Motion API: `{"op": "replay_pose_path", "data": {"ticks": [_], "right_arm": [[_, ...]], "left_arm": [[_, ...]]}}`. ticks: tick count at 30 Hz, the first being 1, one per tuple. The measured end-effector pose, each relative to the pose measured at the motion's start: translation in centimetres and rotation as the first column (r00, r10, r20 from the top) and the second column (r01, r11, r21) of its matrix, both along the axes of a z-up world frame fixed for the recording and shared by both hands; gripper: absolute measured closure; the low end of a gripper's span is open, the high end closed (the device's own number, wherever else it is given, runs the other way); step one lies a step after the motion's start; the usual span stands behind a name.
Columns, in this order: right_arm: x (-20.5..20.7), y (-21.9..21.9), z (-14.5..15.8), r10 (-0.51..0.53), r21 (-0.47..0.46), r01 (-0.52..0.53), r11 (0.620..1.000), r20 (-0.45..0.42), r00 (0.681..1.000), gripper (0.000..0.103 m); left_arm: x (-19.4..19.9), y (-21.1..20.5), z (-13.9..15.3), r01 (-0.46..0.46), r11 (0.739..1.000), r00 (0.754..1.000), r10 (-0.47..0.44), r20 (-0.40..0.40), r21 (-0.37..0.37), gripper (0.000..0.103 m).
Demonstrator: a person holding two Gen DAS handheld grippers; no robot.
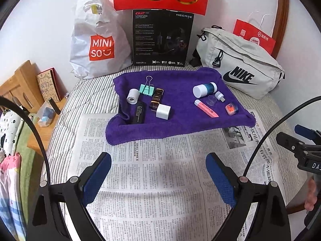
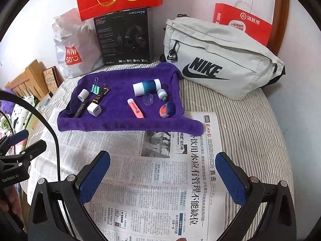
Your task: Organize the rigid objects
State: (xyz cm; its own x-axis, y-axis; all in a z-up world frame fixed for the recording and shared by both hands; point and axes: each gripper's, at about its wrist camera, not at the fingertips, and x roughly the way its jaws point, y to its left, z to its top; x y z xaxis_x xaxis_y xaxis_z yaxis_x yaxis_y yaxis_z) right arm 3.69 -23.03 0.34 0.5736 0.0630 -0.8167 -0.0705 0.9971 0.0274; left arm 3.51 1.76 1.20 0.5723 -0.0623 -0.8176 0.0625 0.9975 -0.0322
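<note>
Rigid objects lie scattered on a purple towel (image 1: 180, 120) spread over newspaper (image 1: 152, 180) on the bed: a white charger plug (image 1: 163, 111), mint binder clip (image 1: 147, 89), pink tube (image 1: 206, 108) and blue-and-white bottle (image 1: 204, 89). Probably the towel keeps them from rolling. Left gripper (image 1: 158, 180) and right gripper (image 2: 162, 180) hover with jaws released, empty. The black item's label is unreadable.

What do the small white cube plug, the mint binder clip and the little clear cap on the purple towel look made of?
Small white cube plug: glossy hard plastic, judging by its smooth faces with soft highlights. Mint binder clip: probably painted sheet metal, with thin silvery wire handles. Little clear cap: see-through plastic, or possibly glass, since the purple towel shows through it.
</note>
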Motion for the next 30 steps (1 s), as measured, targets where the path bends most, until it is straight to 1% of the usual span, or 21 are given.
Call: {"op": "replay_pose_path", "data": {"ticks": [9,30], "right_arm": [[-0.1,0.34,0.31,0.002,-0.002,-0.002,1.0,0.004,1.0,0.0],[-0.61,0.3,0.8,0.0,-0.004,0.0,1.0,0.015,1.0,0.0]], "left_arm": [[-0.15,0.18,0.11,0.005,1.0,1.0,-0.005,-0.008,-0.011,0.007],[-0.4,-0.03,0.16,0.001,1.0,1.0,-0.001,-0.013,-0.002,0.007]]}}
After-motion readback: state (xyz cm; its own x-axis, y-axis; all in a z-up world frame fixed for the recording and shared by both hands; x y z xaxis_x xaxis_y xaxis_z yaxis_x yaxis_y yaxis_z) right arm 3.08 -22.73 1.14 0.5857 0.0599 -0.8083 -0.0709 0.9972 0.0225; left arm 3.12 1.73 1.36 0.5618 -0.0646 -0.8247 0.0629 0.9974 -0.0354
